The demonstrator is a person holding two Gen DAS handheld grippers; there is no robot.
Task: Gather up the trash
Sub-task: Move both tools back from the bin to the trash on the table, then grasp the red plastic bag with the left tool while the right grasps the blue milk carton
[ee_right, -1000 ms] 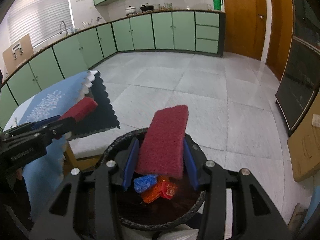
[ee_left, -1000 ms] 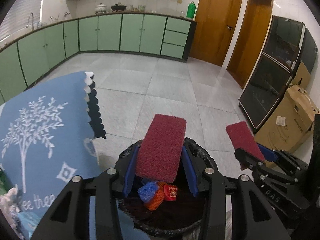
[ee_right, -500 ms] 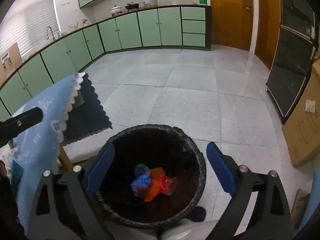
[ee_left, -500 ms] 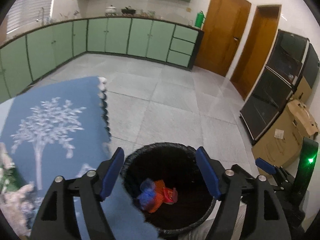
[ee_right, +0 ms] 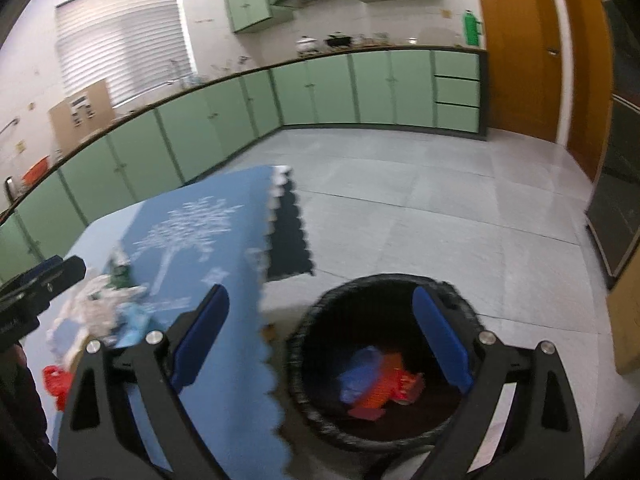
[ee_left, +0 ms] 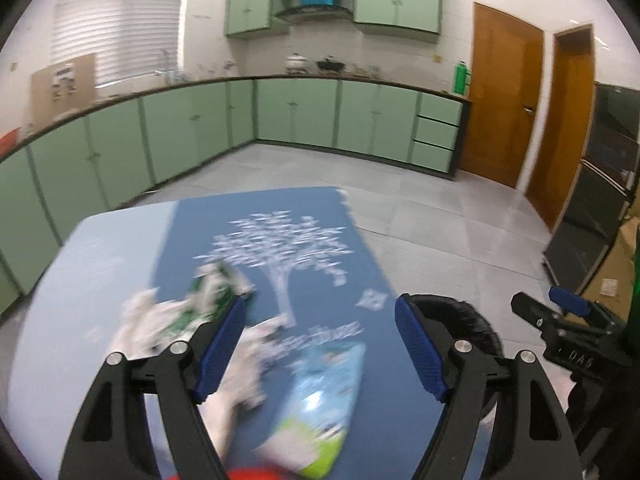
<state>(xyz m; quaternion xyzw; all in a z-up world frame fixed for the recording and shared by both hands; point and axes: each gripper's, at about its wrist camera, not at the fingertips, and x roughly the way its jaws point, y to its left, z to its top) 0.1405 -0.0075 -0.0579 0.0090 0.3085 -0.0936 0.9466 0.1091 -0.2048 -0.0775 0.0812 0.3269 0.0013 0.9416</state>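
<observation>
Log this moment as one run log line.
left claw open over table trash | light-blue wrapper below it | right claw open, empty | bin holds wrappers

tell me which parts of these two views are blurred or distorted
Left wrist view: motion blur smears the wrappers and the blue tablecloth; fisheye bends the counter. Right wrist view: bin and its trash are blurred, cabinets sharper.

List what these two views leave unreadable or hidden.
- White crumpled trash, left wrist view: motion blur; piece count unclear.
- Light blue packet, left wrist view: print blurred, near end cut off by the frame.
- Red item, right wrist view: partly behind the right tool.
- Bin contents, right wrist view: blurred; items indistinct.
</observation>
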